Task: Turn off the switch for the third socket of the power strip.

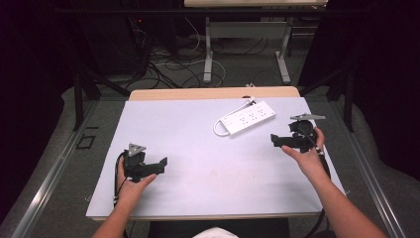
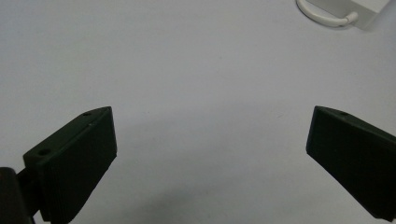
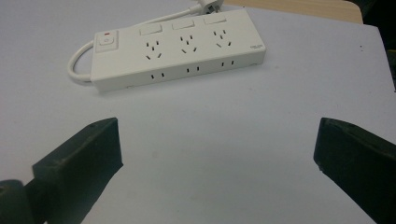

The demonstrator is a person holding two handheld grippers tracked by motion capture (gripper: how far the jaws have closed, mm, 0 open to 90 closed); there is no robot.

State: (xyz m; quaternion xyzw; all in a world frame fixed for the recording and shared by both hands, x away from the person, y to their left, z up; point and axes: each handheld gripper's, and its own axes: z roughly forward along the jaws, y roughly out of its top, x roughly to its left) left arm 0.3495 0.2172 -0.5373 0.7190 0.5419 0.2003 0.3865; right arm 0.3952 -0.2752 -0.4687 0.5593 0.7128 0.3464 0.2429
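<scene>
We see the white plastic power strip (image 1: 247,118), a long rectangular block with a looped cord, lying on the matte pale table (image 1: 208,173). The right gripper (image 1: 274,141) sits near it, the left gripper (image 1: 163,164) well apart; both hold their black ribbed jaws spread and empty.

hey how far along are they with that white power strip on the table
Nothing looks done yet: the white plastic power strip lies flat and untouched on the pale grey table mat, its white cable looped at one end. In hand: the right gripper faces it, open. The left gripper, open, holds nothing. Grasping remains.
</scene>
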